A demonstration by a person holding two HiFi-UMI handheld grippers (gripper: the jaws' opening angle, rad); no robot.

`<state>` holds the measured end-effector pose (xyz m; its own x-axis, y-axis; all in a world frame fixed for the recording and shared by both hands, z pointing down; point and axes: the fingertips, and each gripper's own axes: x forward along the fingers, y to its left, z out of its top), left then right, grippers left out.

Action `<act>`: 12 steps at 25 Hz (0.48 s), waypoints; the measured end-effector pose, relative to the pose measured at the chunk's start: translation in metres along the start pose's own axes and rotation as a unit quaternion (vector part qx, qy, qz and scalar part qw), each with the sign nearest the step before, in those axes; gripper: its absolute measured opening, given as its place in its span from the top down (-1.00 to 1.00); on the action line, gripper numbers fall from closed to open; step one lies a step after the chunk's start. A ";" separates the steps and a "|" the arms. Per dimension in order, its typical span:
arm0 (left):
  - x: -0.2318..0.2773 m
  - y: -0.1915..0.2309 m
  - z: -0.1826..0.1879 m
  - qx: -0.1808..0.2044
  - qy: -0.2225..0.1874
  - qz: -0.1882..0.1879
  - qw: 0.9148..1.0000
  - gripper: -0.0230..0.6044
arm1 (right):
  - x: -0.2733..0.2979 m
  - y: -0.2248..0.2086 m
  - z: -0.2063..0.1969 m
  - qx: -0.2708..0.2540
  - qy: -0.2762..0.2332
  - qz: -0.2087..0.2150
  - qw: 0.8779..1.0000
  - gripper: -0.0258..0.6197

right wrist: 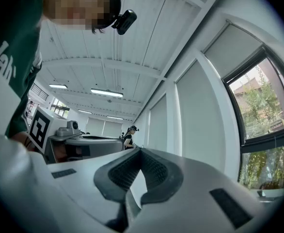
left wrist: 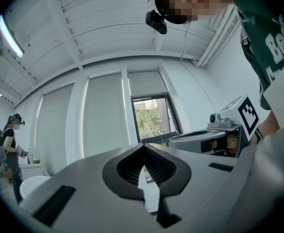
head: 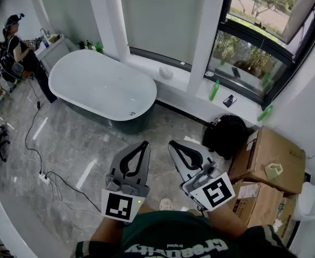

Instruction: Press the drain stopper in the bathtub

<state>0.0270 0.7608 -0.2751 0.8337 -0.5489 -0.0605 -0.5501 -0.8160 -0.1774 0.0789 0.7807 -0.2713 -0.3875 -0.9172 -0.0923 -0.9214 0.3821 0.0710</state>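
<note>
Two grippers sit low in front of you in the head view, side by side and level. Your left gripper (head: 144, 144) is squeezed tight, and so is your right gripper (head: 172, 143). Each gripper's own view shows the dark pads pressed together at the tips, with nothing between them.

The white bathtub (head: 77, 63) stands across the grey floor (head: 93, 149), well apart from both grippers. A small shiny spot low on its inside wall, at the end near you, looks like the drain stopper (head: 133, 113), but it is too small for you to be sure.

Another person (head: 15, 44) stands at the far end of the tub. A black bag (head: 226, 135) and some cardboard boxes (head: 267, 157) sit on your right, under the window (head: 254, 47). A green bottle (head: 215, 89) lies on the sill. A thin cable (head: 52, 183) runs over the floor on your left.
</note>
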 end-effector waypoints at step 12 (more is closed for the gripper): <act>0.000 0.003 0.001 -0.001 0.004 0.005 1.000 0.90 | -0.001 -0.001 0.002 -0.004 -0.015 0.011 1.000 0.87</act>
<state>0.0259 0.7586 -0.2765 0.8274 -0.5589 -0.0543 -0.5590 -0.8104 -0.1756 0.0796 0.7812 -0.2734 -0.4091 -0.9047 -0.1195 -0.9122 0.4017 0.0813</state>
